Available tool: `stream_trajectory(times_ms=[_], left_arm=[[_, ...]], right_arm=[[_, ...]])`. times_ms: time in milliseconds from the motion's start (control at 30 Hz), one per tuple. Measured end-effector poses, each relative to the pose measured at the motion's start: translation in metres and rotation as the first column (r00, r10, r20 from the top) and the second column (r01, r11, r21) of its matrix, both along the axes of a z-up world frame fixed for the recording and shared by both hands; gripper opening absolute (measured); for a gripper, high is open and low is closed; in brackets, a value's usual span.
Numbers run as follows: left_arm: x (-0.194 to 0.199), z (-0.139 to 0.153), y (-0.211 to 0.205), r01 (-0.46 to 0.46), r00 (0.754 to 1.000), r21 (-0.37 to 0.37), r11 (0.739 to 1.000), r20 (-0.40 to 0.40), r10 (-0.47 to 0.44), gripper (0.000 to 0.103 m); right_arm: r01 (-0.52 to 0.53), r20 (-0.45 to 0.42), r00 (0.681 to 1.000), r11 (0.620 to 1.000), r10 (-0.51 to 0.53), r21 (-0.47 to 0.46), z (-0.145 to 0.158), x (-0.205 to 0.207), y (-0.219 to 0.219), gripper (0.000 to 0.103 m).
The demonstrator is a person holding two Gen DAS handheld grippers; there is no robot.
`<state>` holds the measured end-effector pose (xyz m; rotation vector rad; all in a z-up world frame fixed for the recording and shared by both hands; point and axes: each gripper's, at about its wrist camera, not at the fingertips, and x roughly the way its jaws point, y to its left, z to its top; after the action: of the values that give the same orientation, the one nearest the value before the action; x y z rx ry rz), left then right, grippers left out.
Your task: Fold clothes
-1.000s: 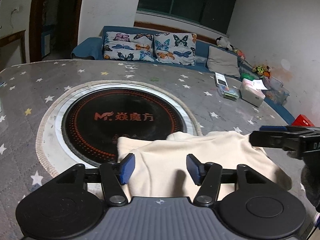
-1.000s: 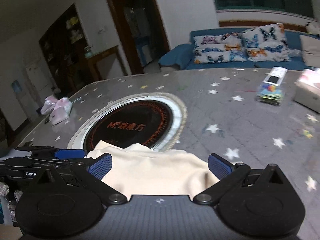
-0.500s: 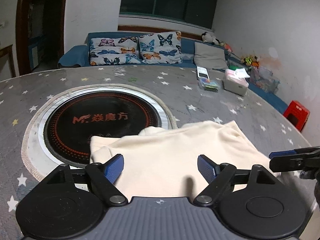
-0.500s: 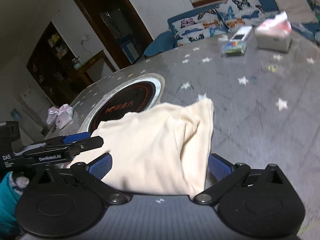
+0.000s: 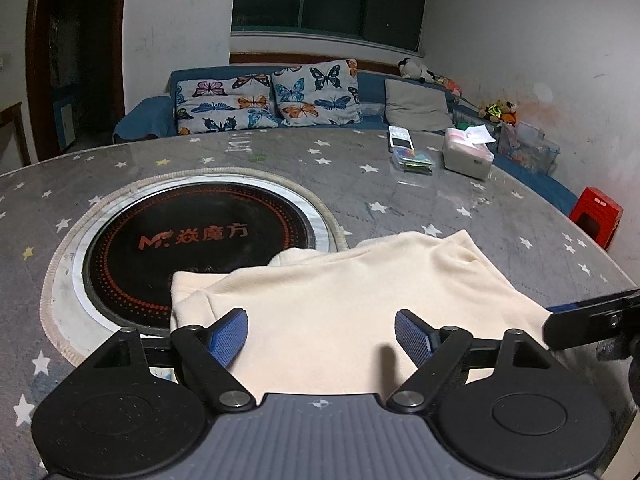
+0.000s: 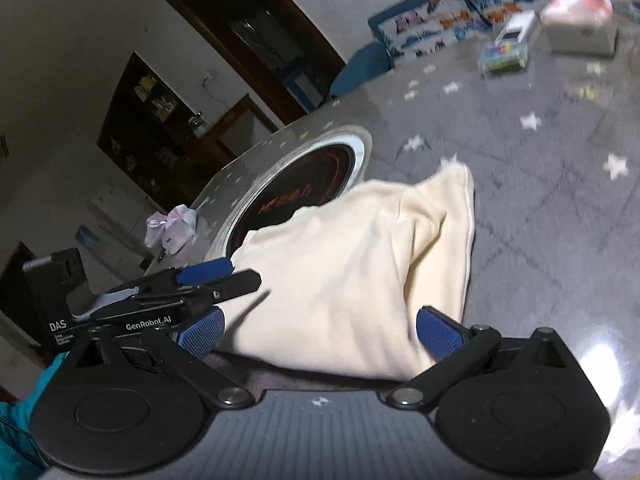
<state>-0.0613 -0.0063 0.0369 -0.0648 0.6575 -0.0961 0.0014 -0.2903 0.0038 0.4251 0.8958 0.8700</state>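
A cream folded garment lies on the grey star-patterned table, its left part over the round black hotplate. It also shows in the right wrist view. My left gripper is open, fingers wide over the garment's near edge, holding nothing. My right gripper is open above the garment's near edge. The right gripper's finger shows at the right edge of the left wrist view. The left gripper's fingers show at the garment's left side in the right wrist view.
A tissue box, a remote and a small clear box sit at the table's far right. A pink and white bundle lies at the table's far left. A sofa stands behind; a red stool to the right.
The left gripper's fingers opened wider and drew back over the garment. The right gripper swung round to the garment's right side and tilted; the garment now lies folded and loose.
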Motion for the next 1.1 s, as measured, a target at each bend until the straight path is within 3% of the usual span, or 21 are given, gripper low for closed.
stream_trajectory(times_ms=[200,400,467,567,700,833,900,933,1033,1100], left_arm=[[0.004,-0.005,-0.008,0.014,1.0,0.018,1.0,-0.012,-0.014,0.083],[0.009,-0.002,-0.023,0.067,0.998,0.038,0.997,0.003,-0.067,0.083],[0.012,-0.002,-0.03,0.087,0.996,0.045,0.995,0.009,-0.088,0.083],[0.013,0.0,-0.043,0.127,0.992,0.05,0.991,0.023,-0.128,0.083],[0.016,-0.004,-0.059,0.172,0.985,0.067,0.983,0.023,-0.174,0.083],[0.02,-0.013,-0.066,0.191,0.981,0.081,0.978,-0.005,-0.192,0.083],[0.02,-0.015,-0.066,0.188,0.982,0.08,0.979,-0.008,-0.188,0.083],[0.02,-0.014,-0.065,0.186,0.983,0.078,0.98,-0.006,-0.186,0.083],[0.019,-0.01,-0.064,0.179,0.984,0.073,0.981,0.009,-0.18,0.083],[0.019,-0.007,-0.064,0.182,0.983,0.068,0.981,0.02,-0.183,0.081]], right_arm=[[-0.018,-0.064,0.998,0.99,0.027,0.142,-0.008,0.01,-0.002,0.103],[0.026,-0.092,0.996,0.939,0.006,0.343,-0.009,0.013,-0.019,0.103],[0.04,-0.11,0.994,0.922,0.003,0.386,-0.011,0.014,-0.022,0.103],[0.057,-0.135,0.991,0.926,-0.007,0.374,-0.015,0.017,-0.02,0.103],[0.101,-0.174,0.985,0.862,-0.015,0.497,-0.02,0.023,-0.03,0.103],[0.137,-0.176,0.984,0.77,-0.033,0.623,-0.021,0.027,-0.042,0.103],[0.153,-0.169,0.984,0.787,-0.063,0.598,-0.017,0.029,-0.044,0.103],[0.162,-0.154,0.984,0.814,-0.09,0.558,-0.014,0.029,-0.043,0.103],[0.181,-0.107,0.983,0.917,-0.152,0.356,-0.006,0.033,-0.036,0.103],[0.186,-0.07,0.982,0.948,-0.173,0.259,-0.003,0.033,-0.033,0.101]])
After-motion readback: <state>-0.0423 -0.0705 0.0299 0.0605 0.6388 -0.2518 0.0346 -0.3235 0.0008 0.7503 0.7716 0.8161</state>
